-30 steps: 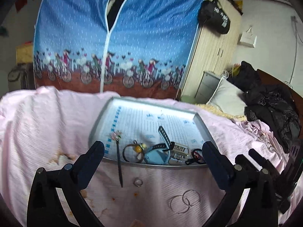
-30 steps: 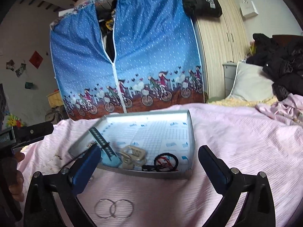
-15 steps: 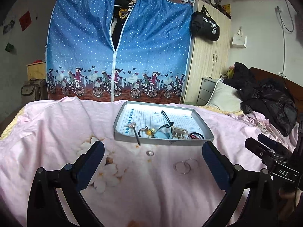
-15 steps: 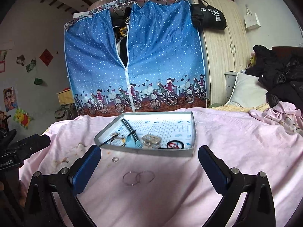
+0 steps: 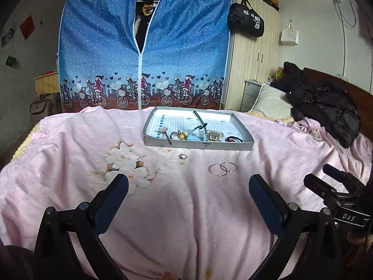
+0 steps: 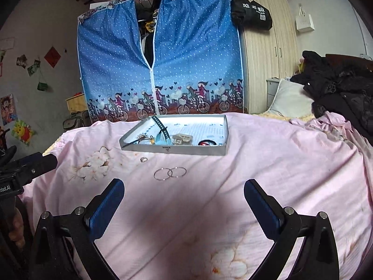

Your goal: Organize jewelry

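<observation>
Silver hoop earrings (image 6: 170, 173) on bedspread | ahead of right gripper (image 6: 184, 192) | gripper spread

Both hand-held grippers (image 5: 188, 185) (image 6: 184, 190) pulled back from tray (image 5: 198, 145); jaws unchanged, wide apart.

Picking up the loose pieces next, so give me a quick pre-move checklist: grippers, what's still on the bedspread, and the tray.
1. Left gripper open and empty: ok.
2. Right gripper open and empty: ok.
3. Two hoop earrings outside the tray, flat on the bedspread, overlapping each other: not ok, still to collect.
4. Small ring on the bedspread in front of the tray: not ok, still to collect.
5. Tray has free floor behind the items at its near edge: ok.
6. Hairpin fully inside the tray: not ok, its tip pokes over the front wall.
</observation>
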{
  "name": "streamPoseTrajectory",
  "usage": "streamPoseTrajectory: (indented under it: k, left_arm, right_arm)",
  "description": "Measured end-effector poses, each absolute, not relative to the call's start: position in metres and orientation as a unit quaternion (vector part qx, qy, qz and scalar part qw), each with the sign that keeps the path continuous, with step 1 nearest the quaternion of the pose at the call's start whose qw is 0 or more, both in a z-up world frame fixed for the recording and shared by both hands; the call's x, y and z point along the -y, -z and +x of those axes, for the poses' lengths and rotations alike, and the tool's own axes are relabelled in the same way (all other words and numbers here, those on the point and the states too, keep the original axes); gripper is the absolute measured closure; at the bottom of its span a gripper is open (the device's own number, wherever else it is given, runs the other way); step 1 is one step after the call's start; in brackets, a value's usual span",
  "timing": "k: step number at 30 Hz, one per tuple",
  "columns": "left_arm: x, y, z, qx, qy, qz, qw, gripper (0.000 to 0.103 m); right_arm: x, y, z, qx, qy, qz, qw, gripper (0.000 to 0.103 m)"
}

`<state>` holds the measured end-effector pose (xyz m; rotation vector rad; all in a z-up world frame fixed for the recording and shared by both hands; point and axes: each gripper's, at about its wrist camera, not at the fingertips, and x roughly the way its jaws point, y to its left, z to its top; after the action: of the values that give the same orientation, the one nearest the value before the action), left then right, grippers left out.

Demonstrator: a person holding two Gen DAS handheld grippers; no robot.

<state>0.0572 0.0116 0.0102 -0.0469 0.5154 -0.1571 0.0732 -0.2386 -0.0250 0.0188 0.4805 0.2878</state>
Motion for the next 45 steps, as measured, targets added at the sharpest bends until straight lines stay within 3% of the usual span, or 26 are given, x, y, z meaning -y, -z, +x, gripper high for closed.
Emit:
streamPoseTrajectory:
  k: [10, 26, 45]
  left_arm:
    - [-0.018, 0.0, 0.062, -0.259, 0.02, 0.001, 0.966, 0.002]
    - [-0.019, 0.025, 0.082, -0.336, -0.036, -0.01, 0.941, 0.002]
    - [-0.024, 0.025, 0.078, -0.32, -0.033, -0.045, 0.946, 0.002]
  right_arm:
    - [0.227, 0.034, 0.071, -0.259, -0.133, -0.013, 0.957, 0.0]
    - [0.219, 0.052, 0.084, -0.312, -0.097, -0.039, 0.944, 0.0]
    - [0.221, 0.051, 0.085, -0.306, -0.114, -0.013, 0.945, 0.0]
